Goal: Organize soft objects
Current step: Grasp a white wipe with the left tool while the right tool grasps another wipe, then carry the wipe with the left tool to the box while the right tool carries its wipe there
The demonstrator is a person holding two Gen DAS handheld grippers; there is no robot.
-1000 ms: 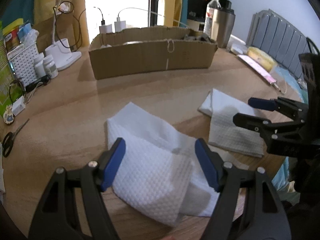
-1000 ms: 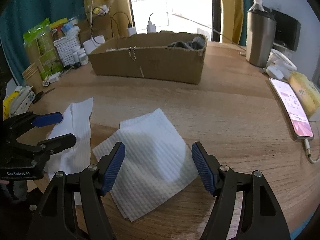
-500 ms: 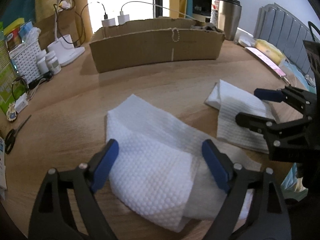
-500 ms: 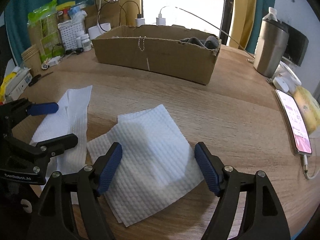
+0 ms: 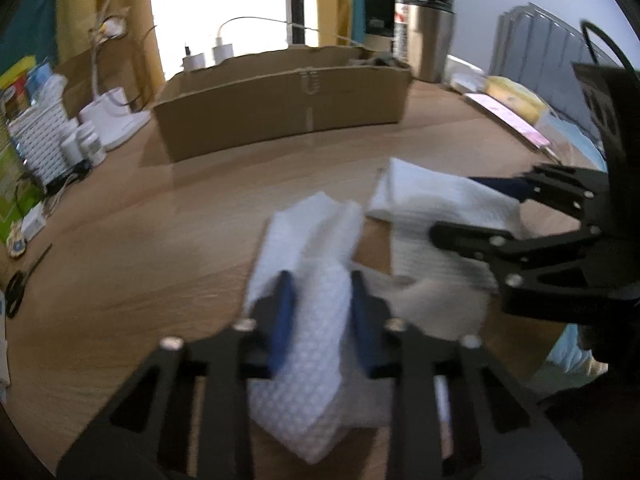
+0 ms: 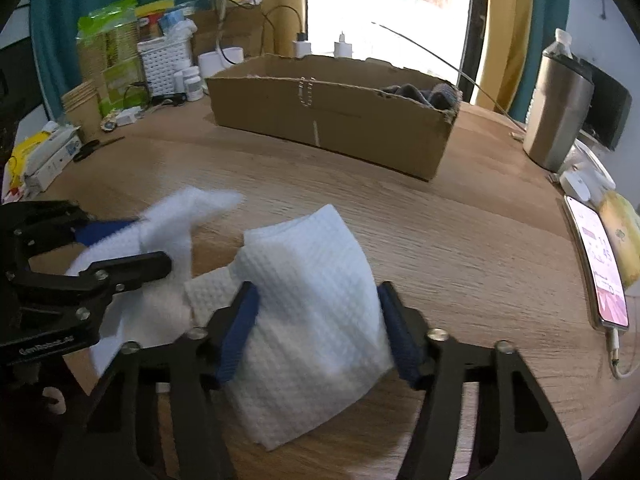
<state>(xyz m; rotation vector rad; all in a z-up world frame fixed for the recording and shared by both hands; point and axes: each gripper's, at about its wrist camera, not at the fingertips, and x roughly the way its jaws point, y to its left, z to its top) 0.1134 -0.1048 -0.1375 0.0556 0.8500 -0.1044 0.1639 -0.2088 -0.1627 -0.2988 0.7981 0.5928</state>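
Note:
Two white textured cloths lie near the front of the round wooden table (image 5: 120, 248). My left gripper (image 5: 322, 312) is shut on the left cloth (image 5: 316, 280), which is bunched up between its blue pads. My right gripper (image 6: 320, 320) has closed in on the right cloth (image 6: 312, 280), which bulges up between its pads. Each gripper shows in the other view: the right gripper (image 5: 472, 216) and the left gripper (image 6: 120, 244). A long cardboard box (image 6: 332, 120) stands behind, with grey fabric (image 6: 424, 94) at its right end.
A steel tumbler (image 6: 556, 112) and a phone (image 6: 600, 272) are on the right. A white basket (image 6: 162, 60), bottles, packets, scissors (image 5: 20, 280) and chargers crowd the left and back edges.
Both grippers have closed from wide open onto their cloths. The cloths, flat before, are now bunched and pushed up between the pads.

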